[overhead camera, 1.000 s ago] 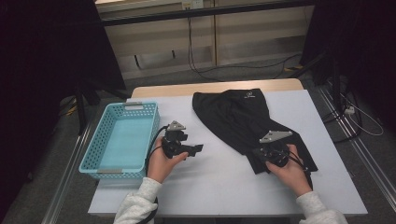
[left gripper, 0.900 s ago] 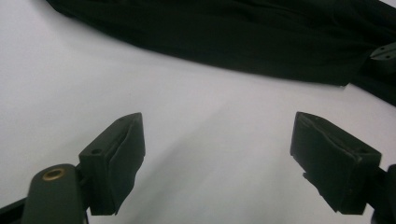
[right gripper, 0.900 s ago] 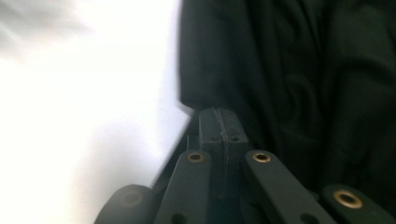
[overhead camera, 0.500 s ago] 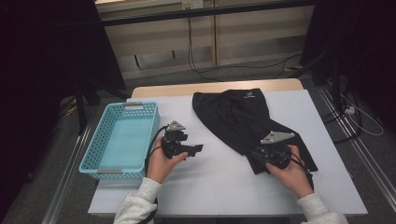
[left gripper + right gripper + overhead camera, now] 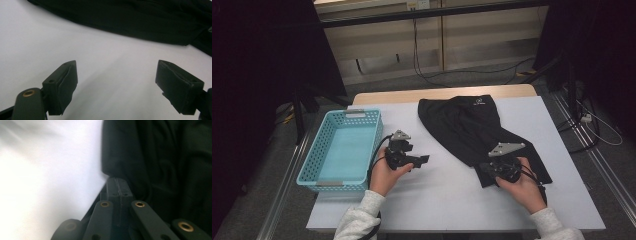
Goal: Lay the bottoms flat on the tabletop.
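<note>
Nothing moved — right fingers [image 5: 117, 185] pinched on trousers [image 5: 160, 157]

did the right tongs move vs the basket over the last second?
No. The right tongs sit at the black shorts' near hem, as far from the blue basket as before.

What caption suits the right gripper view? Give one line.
Right gripper, jaws closed, pinching the hem corner of black shorts on a white table.

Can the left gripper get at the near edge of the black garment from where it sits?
Probably yes: the left gripper is open, with bare white table between it and the black garment.
</note>
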Tool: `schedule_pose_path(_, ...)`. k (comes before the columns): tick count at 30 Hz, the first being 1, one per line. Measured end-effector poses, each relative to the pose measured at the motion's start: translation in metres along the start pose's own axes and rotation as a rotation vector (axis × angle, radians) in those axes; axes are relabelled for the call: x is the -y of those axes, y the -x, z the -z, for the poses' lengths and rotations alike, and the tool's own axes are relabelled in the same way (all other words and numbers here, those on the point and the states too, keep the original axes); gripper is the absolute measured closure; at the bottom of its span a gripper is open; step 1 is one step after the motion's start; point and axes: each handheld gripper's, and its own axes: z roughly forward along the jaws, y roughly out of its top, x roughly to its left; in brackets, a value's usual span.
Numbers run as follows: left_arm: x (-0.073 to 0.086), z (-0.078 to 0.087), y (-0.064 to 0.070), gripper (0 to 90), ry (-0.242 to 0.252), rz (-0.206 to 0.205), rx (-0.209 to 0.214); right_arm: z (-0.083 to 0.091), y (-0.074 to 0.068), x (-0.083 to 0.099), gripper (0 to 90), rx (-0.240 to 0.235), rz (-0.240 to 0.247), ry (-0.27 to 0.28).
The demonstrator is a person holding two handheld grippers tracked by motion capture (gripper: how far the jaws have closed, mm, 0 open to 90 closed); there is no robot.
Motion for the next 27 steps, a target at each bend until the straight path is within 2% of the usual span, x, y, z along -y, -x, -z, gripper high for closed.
schedule_pose_path(5,0.0,0.001,0.0,17.8,0.008,0.006,-0.001,0.0,-0.01,-0.005,90.0,-0.046,0.018,0.018)
schedule_pose_path(9,0.0,0.001,0.0,17.8,0.003,0.005,0.0,0.0,-0.015,-0.007,90.0,-0.059,0.033,0.021)
schedule_pose_path(15,-0.001,0.003,-0.001,17.7,0.008,0.003,-0.002,0.018,-0.02,-0.012,90.0,-0.095,0.032,0.097)
schedule_pose_path(18,-0.001,0.003,-0.001,17.7,0.005,0.003,-0.002,0.015,-0.028,-0.011,90.0,-0.134,0.057,0.087)
schedule_pose_path(20,-0.001,0.002,0.0,17.7,0.005,0.001,-0.001,0.009,-0.034,-0.01,90.0,-0.144,0.075,0.053)
schedule_pose_path(21,-0.001,0.002,0.0,17.7,0.005,0.002,-0.001,0.007,-0.037,-0.01,90.0,-0.118,0.092,0.04)
schedule_pose_path(23,-0.001,0.002,0.001,17.7,0.004,0.001,0.003,0.006,-0.035,-0.01,88.3,-0.074,0.071,0.056)
schedule_pose_path(24,-0.001,0.002,0.001,17.7,0.004,0.001,0.004,0.006,-0.032,-0.01,82.7,-0.022,0.073,0.064)
schedule_pose_path(25,-0.001,0.003,0.001,17.7,0.0,0.003,0.006,0.005,-0.028,-0.009,78.1,0.001,0.068,0.06)
schedule_pose_path(26,-0.001,0.003,0.001,17.7,0.005,0.006,-0.001,0.002,-0.023,-0.006,71.5,0.0,0.031,0.056)
schedule_pose_path(27,-0.001,0.003,0.001,17.7,0.008,0.007,-0.001,0.0,-0.02,-0.003,67.4,0.024,0.011,0.048)
